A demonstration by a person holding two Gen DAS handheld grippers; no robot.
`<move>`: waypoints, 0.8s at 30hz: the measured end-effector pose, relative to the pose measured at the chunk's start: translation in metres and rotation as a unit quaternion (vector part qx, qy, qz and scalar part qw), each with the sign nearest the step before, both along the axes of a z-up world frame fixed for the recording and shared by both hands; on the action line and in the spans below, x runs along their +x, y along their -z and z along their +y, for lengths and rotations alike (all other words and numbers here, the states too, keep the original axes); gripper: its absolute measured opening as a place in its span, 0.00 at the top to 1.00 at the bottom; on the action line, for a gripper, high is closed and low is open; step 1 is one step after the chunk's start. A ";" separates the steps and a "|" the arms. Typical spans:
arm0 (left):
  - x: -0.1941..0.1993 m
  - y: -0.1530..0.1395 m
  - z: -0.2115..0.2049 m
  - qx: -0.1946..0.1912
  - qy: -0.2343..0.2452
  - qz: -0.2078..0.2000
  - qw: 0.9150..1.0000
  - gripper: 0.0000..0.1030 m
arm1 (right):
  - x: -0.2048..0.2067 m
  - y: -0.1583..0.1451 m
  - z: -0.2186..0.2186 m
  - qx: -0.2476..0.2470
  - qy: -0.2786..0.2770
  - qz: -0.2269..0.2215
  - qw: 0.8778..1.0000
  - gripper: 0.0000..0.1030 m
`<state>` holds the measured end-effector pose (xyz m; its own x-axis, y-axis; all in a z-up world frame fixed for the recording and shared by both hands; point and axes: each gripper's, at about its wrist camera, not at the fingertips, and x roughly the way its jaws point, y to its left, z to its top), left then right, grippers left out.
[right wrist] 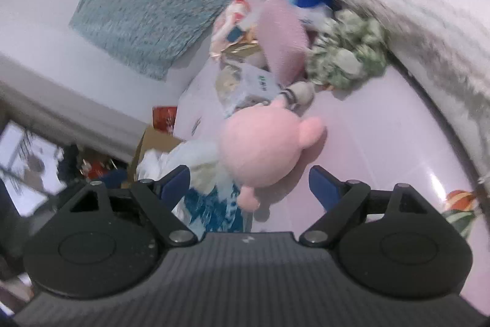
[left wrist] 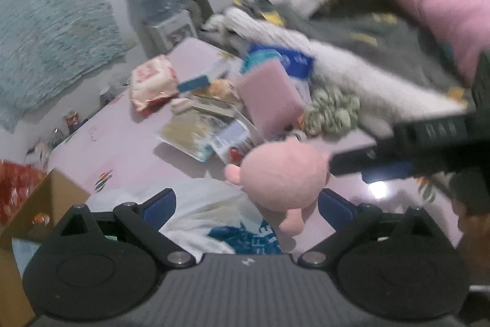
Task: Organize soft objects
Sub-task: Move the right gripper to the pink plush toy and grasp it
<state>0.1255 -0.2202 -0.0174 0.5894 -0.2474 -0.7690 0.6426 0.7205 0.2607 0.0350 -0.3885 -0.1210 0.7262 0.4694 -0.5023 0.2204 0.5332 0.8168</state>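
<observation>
**Pink plush toy between open jaws on the pink surface**

The left hand-held gripper [left wrist: 248, 206] stands wide open and holds nothing; a white plastic bag with blue print [left wrist: 214, 219] lies near its left finger. The round pink plush toy [left wrist: 283, 173] rests on the glossy pink surface [left wrist: 128, 149] just ahead, between the fingers but toward the right one. The right hand-held gripper [right wrist: 249, 184] is likewise spread wide and empty, the same toy [right wrist: 260, 149] lying just beyond its fingers.

Round pink plush toy [left wrist: 283, 176] on pink sheet [left wrist: 128, 161]
</observation>
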 end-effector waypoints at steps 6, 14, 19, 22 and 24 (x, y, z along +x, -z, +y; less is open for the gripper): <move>0.028 0.026 -0.031 0.029 0.025 0.031 0.999 0.03 | 0.029 0.030 0.001 0.046 0.020 0.029 0.998 0.19; 0.051 0.053 -0.059 0.044 0.023 0.109 0.993 0.18 | 0.055 0.053 0.000 0.089 0.023 0.027 0.995 0.46; 0.042 0.050 -0.056 0.027 0.024 0.142 0.989 0.17 | 0.046 0.052 -0.003 0.093 0.018 0.022 0.995 0.51; 0.030 0.044 -0.051 0.003 0.041 0.187 0.981 0.16 | 0.033 0.046 -0.010 0.089 0.004 0.025 0.996 0.52; 0.020 0.041 -0.048 -0.013 0.061 0.219 0.974 0.16 | 0.022 0.042 -0.014 0.082 -0.010 0.029 0.996 0.52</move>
